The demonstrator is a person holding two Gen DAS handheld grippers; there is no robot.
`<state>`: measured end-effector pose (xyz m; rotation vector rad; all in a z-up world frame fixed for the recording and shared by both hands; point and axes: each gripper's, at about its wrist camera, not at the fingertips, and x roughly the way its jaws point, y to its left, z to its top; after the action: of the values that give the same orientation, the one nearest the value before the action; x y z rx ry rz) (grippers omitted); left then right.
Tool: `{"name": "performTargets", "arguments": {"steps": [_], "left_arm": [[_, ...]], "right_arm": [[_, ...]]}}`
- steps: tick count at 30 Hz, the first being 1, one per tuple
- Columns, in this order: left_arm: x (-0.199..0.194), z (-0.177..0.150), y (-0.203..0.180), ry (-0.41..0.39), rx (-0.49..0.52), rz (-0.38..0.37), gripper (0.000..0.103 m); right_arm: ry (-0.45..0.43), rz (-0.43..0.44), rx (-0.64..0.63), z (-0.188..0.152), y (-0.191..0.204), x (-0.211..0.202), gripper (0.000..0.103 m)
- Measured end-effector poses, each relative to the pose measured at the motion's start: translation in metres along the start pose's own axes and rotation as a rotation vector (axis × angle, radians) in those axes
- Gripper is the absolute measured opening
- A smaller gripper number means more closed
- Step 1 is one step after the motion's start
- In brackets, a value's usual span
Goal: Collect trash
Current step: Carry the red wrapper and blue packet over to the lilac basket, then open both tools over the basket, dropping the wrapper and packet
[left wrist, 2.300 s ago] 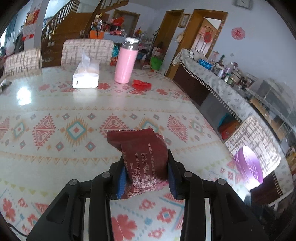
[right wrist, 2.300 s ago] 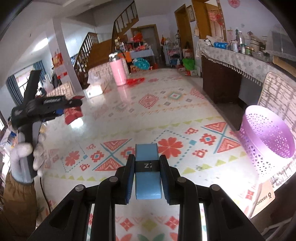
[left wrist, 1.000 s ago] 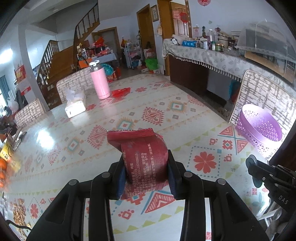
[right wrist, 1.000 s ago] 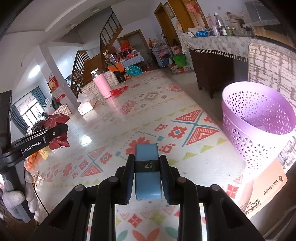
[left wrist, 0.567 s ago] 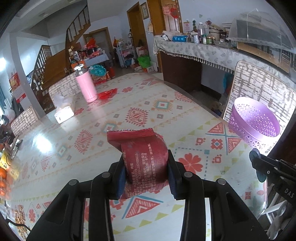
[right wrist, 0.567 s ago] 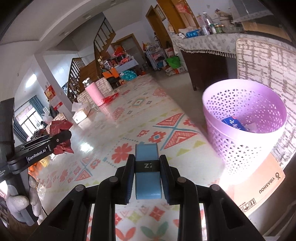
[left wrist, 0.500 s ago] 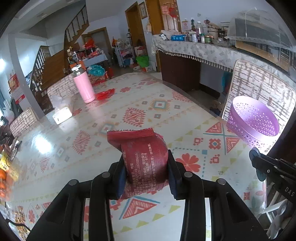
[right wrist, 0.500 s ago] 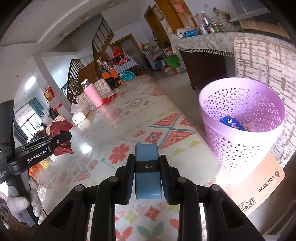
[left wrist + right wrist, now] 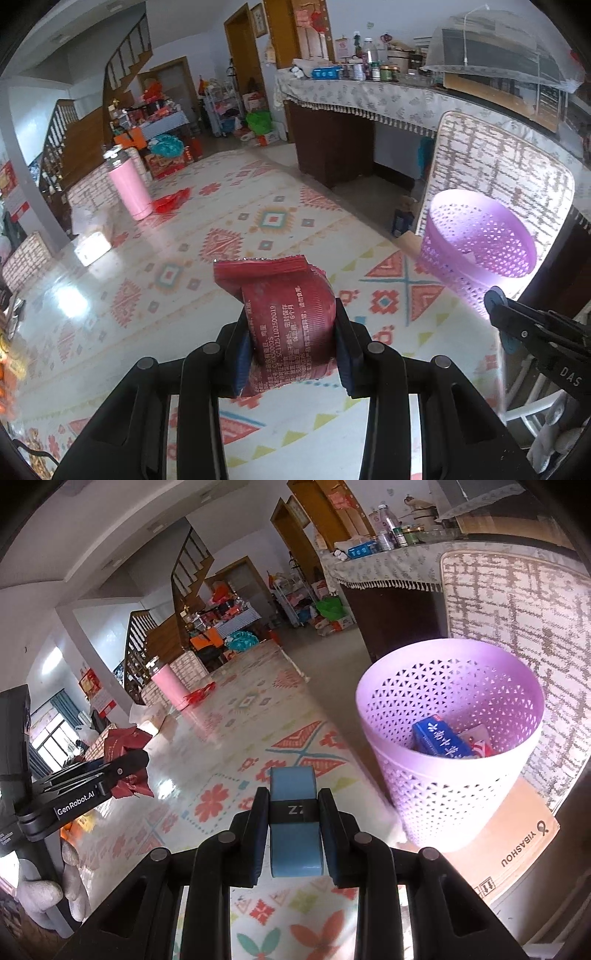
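Observation:
My left gripper [image 9: 291, 347] is shut on a dark red snack wrapper [image 9: 284, 314] held above the patterned table; the wrapper also shows in the right wrist view [image 9: 127, 762]. My right gripper [image 9: 293, 823] is shut on a light blue packet [image 9: 293, 812] with a black band. A lilac perforated trash basket [image 9: 454, 753] stands just right of the right gripper, off the table's edge, with a blue packet [image 9: 441, 740] and other scraps inside. The basket also shows in the left wrist view [image 9: 476, 240], far right.
A pink flask [image 9: 129, 184], a red wrapper [image 9: 171, 199] and a white tissue box [image 9: 92, 249] stand at the table's far end. A cardboard box [image 9: 509, 842] lies under the basket. A woven chair back [image 9: 506, 166] and a sideboard [image 9: 354, 114] stand behind it.
Both grippers have swung right and moved toward the lilac basket, which now looms large beside the right gripper. Both still hold their items.

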<state>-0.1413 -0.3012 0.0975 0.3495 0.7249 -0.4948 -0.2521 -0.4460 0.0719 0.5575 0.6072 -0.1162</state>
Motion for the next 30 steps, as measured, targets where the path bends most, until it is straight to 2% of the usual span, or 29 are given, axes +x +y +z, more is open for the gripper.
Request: {"name": "performTargets", "arguments": {"steps": [16,22,30], "left_arm": [[0.027,0.032,-0.038,0.022,0.039,-0.09,0.037],[0.043,0.058,-0.062,0.025,0.062,-0.146,0.037],[0.069,0.102,-0.114,0.035,0.109,-0.248,0.037]], "right_arm": [[-0.03,-0.04,0.043,0.028,-0.037,-0.003,0.029],[-0.059,-0.075,0.048,0.046,-0.052,-0.009,0.029],[-0.098,-0.148,0.056,0.075,-0.08,-0.012,0.029]]}}
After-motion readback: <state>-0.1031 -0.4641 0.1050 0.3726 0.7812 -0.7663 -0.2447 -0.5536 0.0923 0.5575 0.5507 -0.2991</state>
